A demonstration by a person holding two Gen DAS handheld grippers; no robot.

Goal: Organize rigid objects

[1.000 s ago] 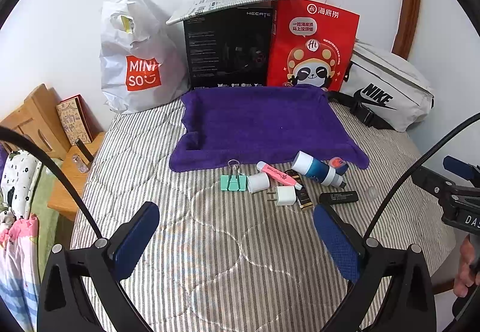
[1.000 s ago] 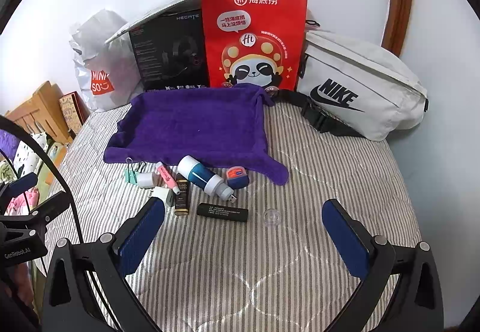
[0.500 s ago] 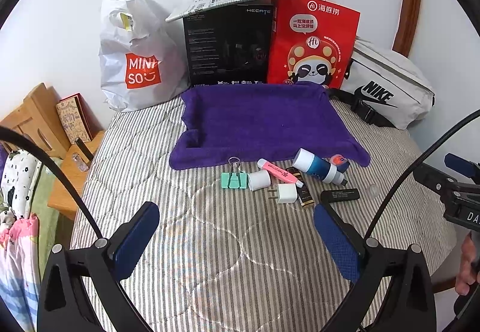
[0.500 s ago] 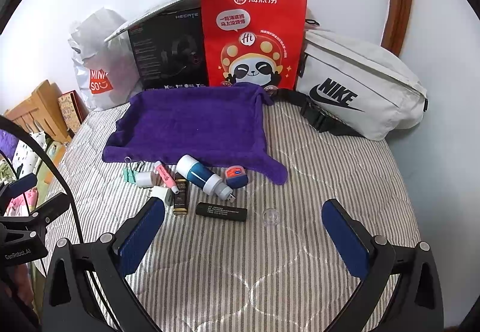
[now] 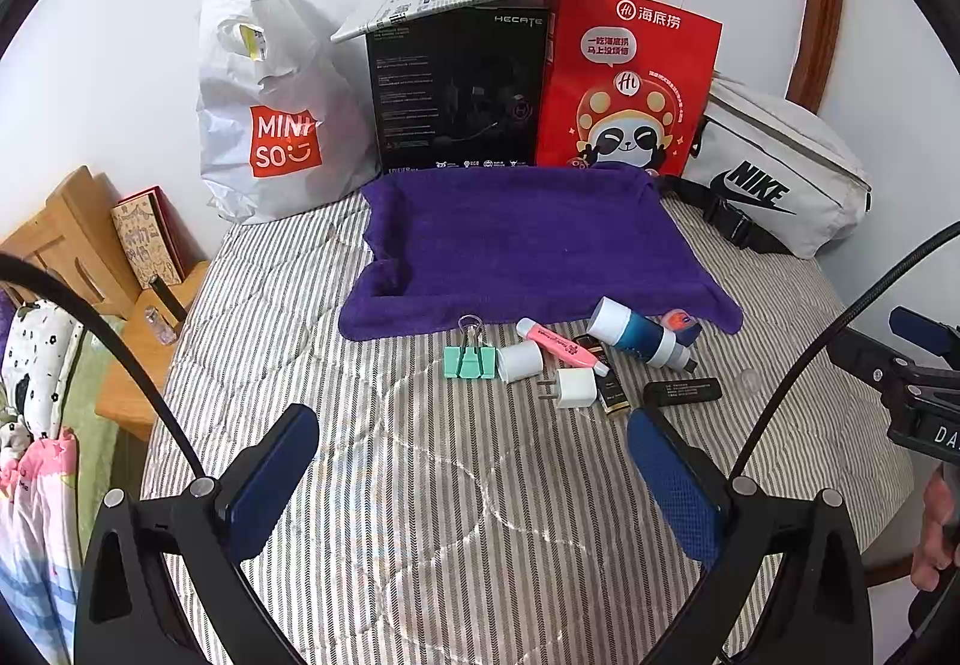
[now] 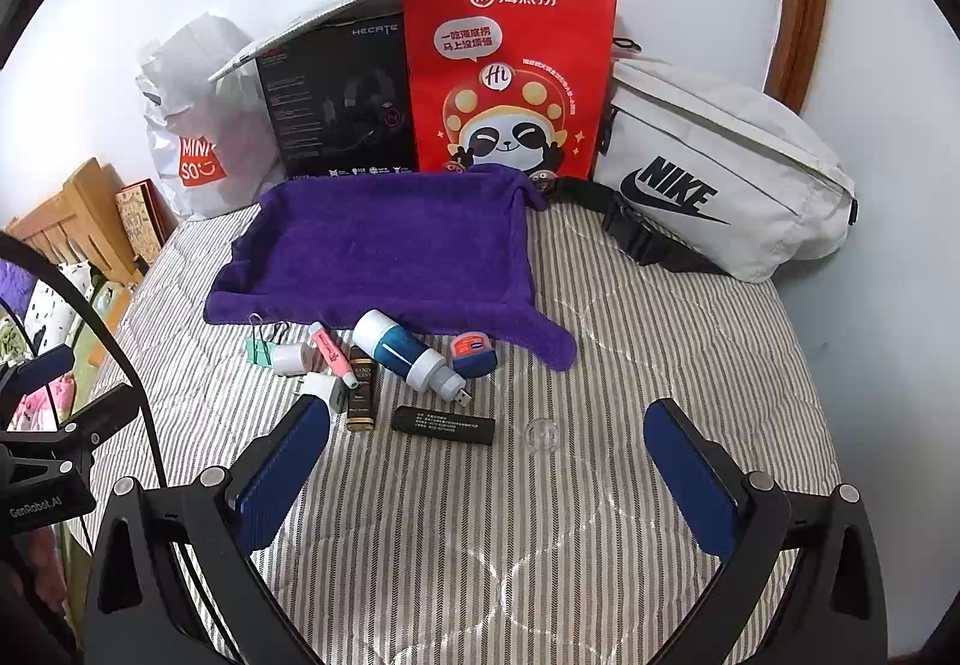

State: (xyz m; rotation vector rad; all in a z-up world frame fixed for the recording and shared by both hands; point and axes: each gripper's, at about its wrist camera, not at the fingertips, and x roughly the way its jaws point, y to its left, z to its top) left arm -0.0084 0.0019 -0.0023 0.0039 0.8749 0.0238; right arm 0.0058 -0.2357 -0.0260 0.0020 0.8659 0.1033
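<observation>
Several small items lie in a row on the striped bed, just in front of a purple towel: a green binder clip, a white cap, a pink highlighter, a white plug, a blue-white bottle, a black stick, a gold-black tube, a small blue tin and a clear disc. My left gripper and right gripper hover open, short of the row, holding nothing.
At the back wall stand a white Miniso bag, a black box, a red paper bag and a white Nike pouch. A wooden bedside stand sits to the left. A hand holds the other gripper.
Both views have shifted only slightly; the items sit a touch higher and closer in the frames. Nothing was grasped or moved.
</observation>
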